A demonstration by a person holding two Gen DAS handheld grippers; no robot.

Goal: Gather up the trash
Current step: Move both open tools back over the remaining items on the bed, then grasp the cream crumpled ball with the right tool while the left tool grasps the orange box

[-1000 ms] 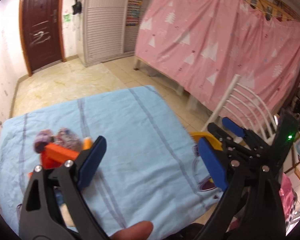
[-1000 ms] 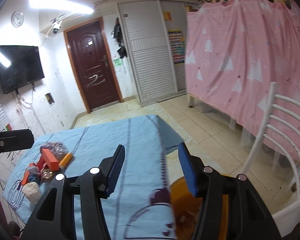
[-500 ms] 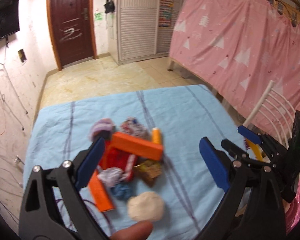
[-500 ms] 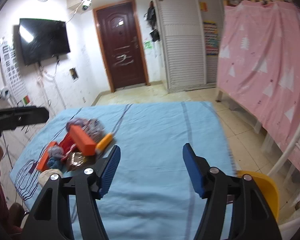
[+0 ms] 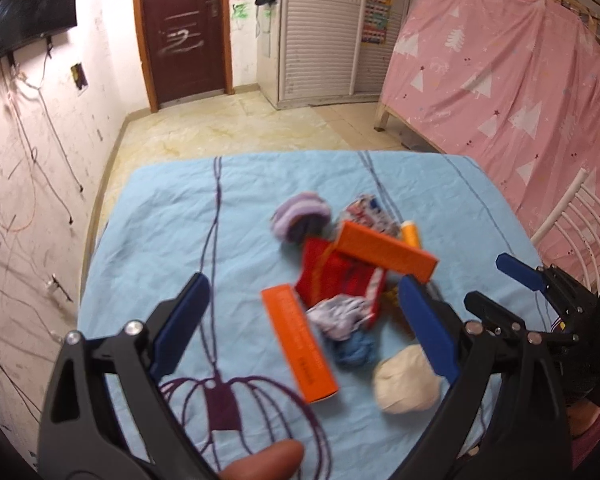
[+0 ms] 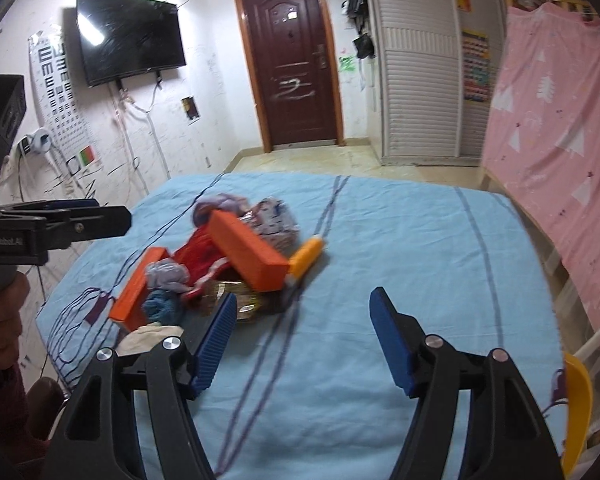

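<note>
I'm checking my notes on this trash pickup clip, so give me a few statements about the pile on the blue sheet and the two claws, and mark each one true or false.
1. Both the left claw and right claw are open and hold nothing. True.
2. Two orange boxes lie in the pile. True.
3. The trash sits on a bare wooden floor. False: it lies on the blue sheet.
4. The cream ball is the farthest item from the left claw. False: it is among the nearest.
5. The door stands wide open. False: it is closed.

Matt cloth sheet (image 5: pixel 172 216), smooth cardboard box (image 5: pixel 386 251).
</note>
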